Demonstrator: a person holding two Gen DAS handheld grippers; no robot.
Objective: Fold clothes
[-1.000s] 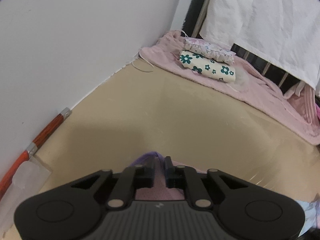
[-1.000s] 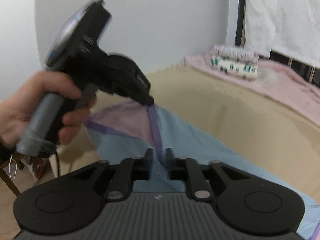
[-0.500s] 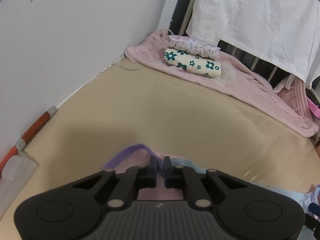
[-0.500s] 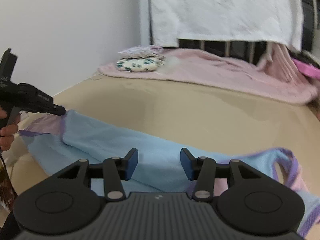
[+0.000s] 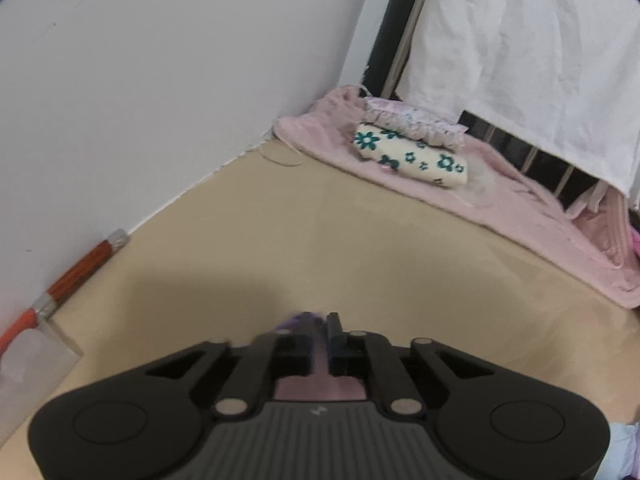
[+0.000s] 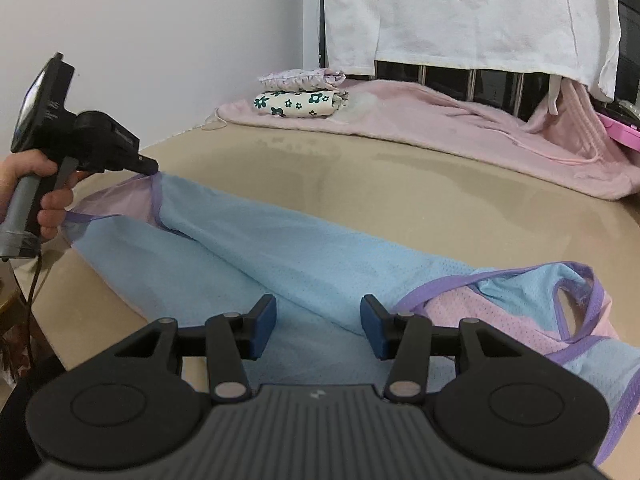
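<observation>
A light blue mesh garment (image 6: 304,256) with purple trim and pink panels lies stretched across the beige table (image 6: 400,184). My left gripper (image 5: 319,330) is shut on its purple-edged corner (image 5: 304,320); in the right wrist view the left gripper (image 6: 150,168) holds that corner lifted at the table's left side. My right gripper (image 6: 318,322) is open and empty, just above the garment's middle. The garment's other purple-trimmed end (image 6: 560,304) lies to the right.
Folded clothes, a flowered piece (image 6: 300,104) under a frilly one (image 6: 300,78), sit on a pink blanket (image 6: 460,120) at the far edge. A white cloth (image 6: 460,12) hangs on a rail behind. A red-handled tool (image 5: 76,276) lies by the wall at left.
My right gripper let go of the garment and opened, then drew back to the right. My left gripper kept hold of the corner and pulled the garment out lengthwise.
</observation>
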